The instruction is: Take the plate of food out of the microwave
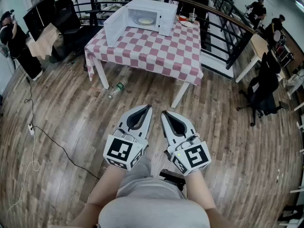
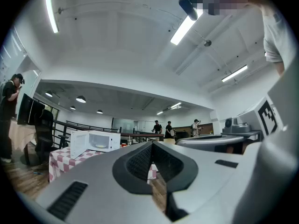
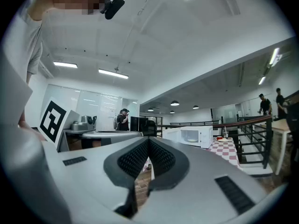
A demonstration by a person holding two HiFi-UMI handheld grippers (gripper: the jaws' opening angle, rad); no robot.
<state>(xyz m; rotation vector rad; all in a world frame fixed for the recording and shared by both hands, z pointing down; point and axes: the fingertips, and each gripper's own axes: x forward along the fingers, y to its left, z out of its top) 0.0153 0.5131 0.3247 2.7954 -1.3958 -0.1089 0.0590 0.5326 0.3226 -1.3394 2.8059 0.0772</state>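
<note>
Plainly, the task has barely begun. The microwave (image 1: 152,13) stands on the bench (image 1: 152,53) with its door (image 1: 115,26) swung open, and the plate of food (image 1: 146,20) sits inside the cavity, untouched. The person stands well apart from the bench, holding both tools level and side by side in front of the body. The left claw (image 1: 146,107) has its jaws pressed together with nothing between them, and the right claw (image 1: 164,113) is closed and empty in the same way. By my reading everything is left to do: walk up, spread a claw, take the plate by its rim and draw it out through the doorway.

A red-and-white checked cloth covers the bench and hangs over its edges. The floor (image 1: 66,122) is wood plank, with a plastic bottle (image 1: 116,89) lying near a bench leg and a cable (image 1: 52,141) trailing at the left. A dark railing (image 1: 223,18) curves behind the bench, and several people stand near desks at the room's edges.
</note>
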